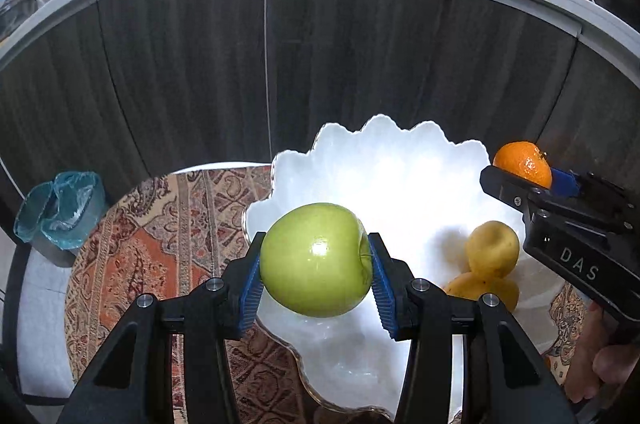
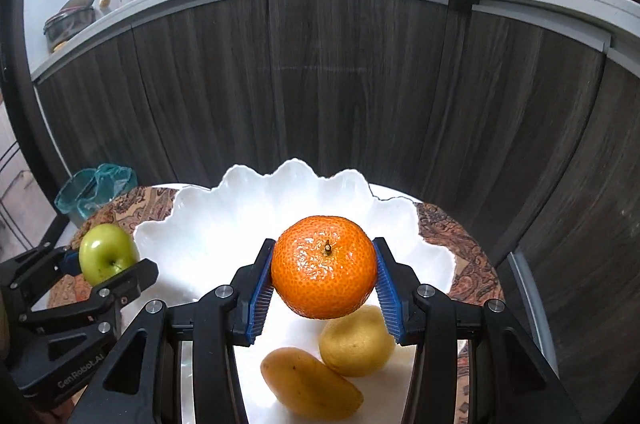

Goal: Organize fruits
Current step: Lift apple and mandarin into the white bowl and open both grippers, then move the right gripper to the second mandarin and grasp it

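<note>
Patterned cloth (image 1: 160,244) covers table; hand-held grippers grasp apple (image 1: 316,260), orange (image 2: 325,266); dark cabinets (image 2: 352,83) behind.

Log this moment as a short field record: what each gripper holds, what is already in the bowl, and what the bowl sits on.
left gripper: shut on the green apple, held above the bowl's left side
right gripper: shut on the orange, held above the bowl
bowl: white, scalloped rim, on a patterned cloth
fruit in bowl: a yellow mango and a round yellow fruit, touching each other
fruit not yet in bowl: the apple and the orange
background: dark wood cabinets under a kitchen counter
</note>
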Available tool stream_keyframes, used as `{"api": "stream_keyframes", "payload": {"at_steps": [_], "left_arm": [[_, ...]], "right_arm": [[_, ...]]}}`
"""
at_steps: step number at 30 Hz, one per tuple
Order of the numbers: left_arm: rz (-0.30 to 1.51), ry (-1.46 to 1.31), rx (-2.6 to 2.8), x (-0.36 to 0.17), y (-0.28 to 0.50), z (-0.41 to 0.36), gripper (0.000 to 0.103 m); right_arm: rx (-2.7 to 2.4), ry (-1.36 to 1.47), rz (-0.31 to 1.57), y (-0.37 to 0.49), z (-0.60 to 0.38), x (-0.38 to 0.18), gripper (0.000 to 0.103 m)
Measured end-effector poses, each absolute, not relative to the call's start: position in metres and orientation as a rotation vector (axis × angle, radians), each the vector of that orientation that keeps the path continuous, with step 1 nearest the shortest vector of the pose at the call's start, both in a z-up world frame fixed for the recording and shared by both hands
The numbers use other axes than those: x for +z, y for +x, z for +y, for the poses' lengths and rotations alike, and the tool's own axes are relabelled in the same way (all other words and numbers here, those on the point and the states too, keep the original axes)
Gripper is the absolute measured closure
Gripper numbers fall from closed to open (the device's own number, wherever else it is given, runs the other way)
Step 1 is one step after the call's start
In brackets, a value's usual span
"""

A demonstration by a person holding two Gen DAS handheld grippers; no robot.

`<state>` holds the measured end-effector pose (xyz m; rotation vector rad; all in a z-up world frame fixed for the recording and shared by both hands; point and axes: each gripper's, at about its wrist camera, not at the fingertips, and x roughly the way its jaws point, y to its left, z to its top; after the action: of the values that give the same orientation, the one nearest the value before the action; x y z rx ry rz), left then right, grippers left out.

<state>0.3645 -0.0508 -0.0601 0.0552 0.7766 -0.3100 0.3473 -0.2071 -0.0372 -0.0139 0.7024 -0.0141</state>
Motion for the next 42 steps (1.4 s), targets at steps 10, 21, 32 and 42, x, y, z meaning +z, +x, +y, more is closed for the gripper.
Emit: {"api": "stream_keyframes", "payload": {"at_steps": [10, 21, 32, 42], "left_arm": [[0.734, 0.078, -0.256, -0.052, 0.354, -0.051, 0.026], [0.655, 0.084, -0.190, -0.029, 0.336, -0.041, 0.003], [0.621, 0.107, -0.186, -0.003, 0.304, -0.048, 0.002], [0.603, 0.135, -0.197, 0.013, 0.264, -0.061, 0.002]], "right_arm": [[-0.030, -0.032, 0.694, 0.344, -0.206, -0.034, 0.045], [-0.151, -0.067, 0.573, 0.319, -0.207, -0.009, 0.009], [-0.124, 0.006, 0.557, 0.292, -0.218, 0.007, 0.009], [-0.127, 0.006, 0.520, 0.250, -0.226, 0.028, 0.009]]}}
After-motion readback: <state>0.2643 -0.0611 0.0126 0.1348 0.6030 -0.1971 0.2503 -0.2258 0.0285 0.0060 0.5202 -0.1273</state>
